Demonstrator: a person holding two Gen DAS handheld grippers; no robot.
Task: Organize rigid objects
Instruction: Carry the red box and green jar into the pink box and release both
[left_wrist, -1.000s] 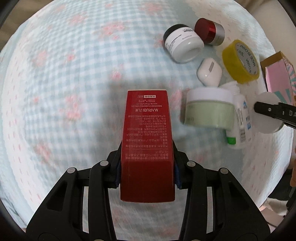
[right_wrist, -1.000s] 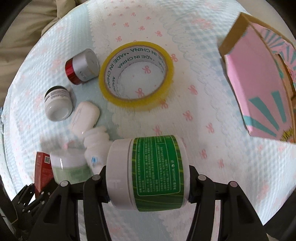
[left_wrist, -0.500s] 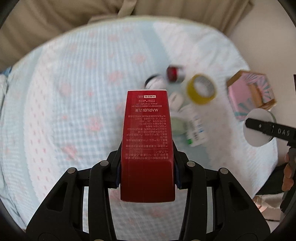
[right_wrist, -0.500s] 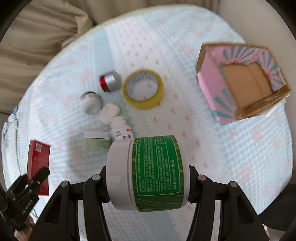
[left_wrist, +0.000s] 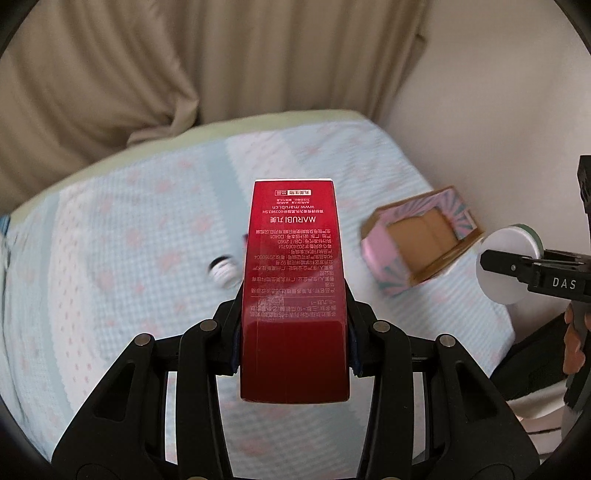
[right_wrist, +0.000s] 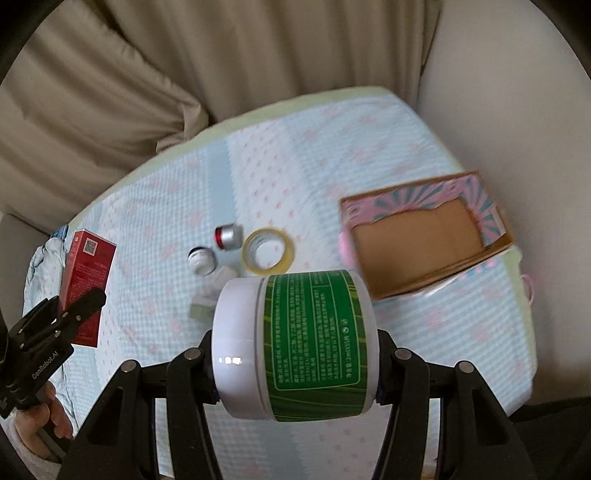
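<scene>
Red and glossy, the carton (left_wrist: 295, 280) sits pinched between the fingers of the left hand-held gripper (left_wrist: 293, 343), lifted above the bed (left_wrist: 129, 258). The right hand-held gripper (right_wrist: 295, 360) clamps a white jar with a green label (right_wrist: 295, 347) lying sideways, also raised. Below on the quilted cover lie a yellow tape roll (right_wrist: 268, 252), a silver-capped red jar (right_wrist: 228, 236) and a small white jar (right_wrist: 201, 260), close together. An open pink box (right_wrist: 424, 243) stands to their right, near the bed's edge.
</scene>
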